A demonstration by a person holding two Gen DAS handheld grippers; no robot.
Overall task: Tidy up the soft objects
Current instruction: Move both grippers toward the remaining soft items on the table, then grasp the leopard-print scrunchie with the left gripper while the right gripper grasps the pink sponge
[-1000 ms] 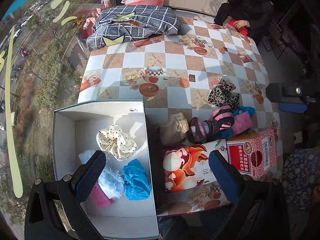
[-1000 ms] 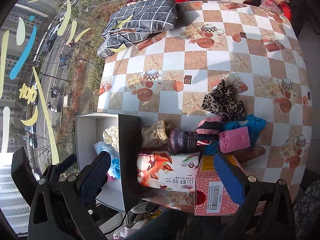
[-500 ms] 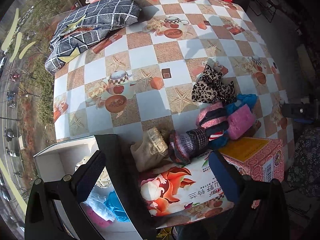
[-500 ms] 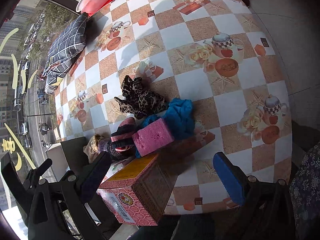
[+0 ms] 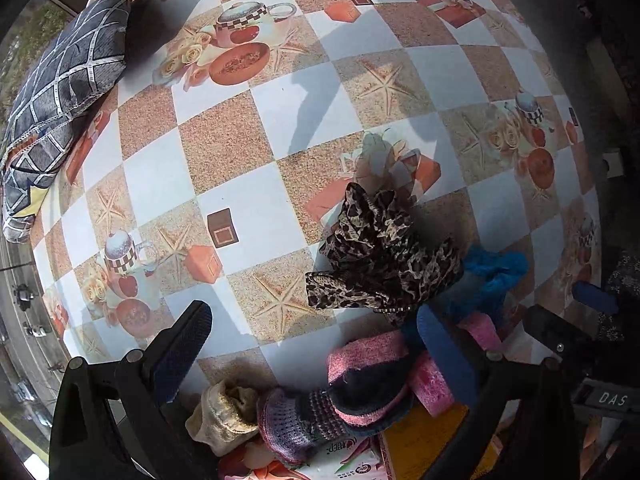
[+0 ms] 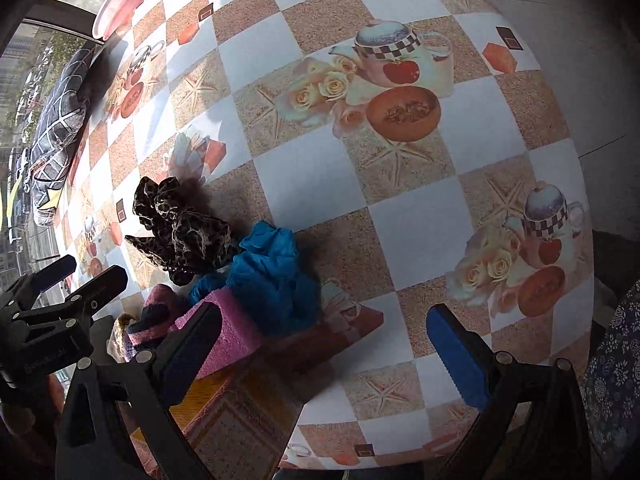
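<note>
A heap of soft things lies on the checked tablecloth: a leopard-print scrunchie [image 5: 380,256] [image 6: 180,228], a blue cloth [image 5: 492,276] [image 6: 272,276], a pink sponge [image 5: 430,384] [image 6: 228,332], a pink-and-dark knitted glove [image 5: 360,376] and a beige sock [image 5: 224,412]. My left gripper [image 5: 320,344] is open and empty, just above the glove and in front of the scrunchie. My right gripper [image 6: 328,352] is open and empty, to the right of the heap, its left finger over the sponge.
A grey checked cushion [image 5: 60,92] [image 6: 60,136] lies at the table's far left. A red and yellow carton [image 6: 216,412] and a flowered tissue pack [image 5: 320,464] stand at the near edge. A pink basin rim [image 6: 120,0] is at the back.
Both grippers have moved forward and to the right over the table, closer to the heap of soft things. The white box has left both views. Both stay open.
</note>
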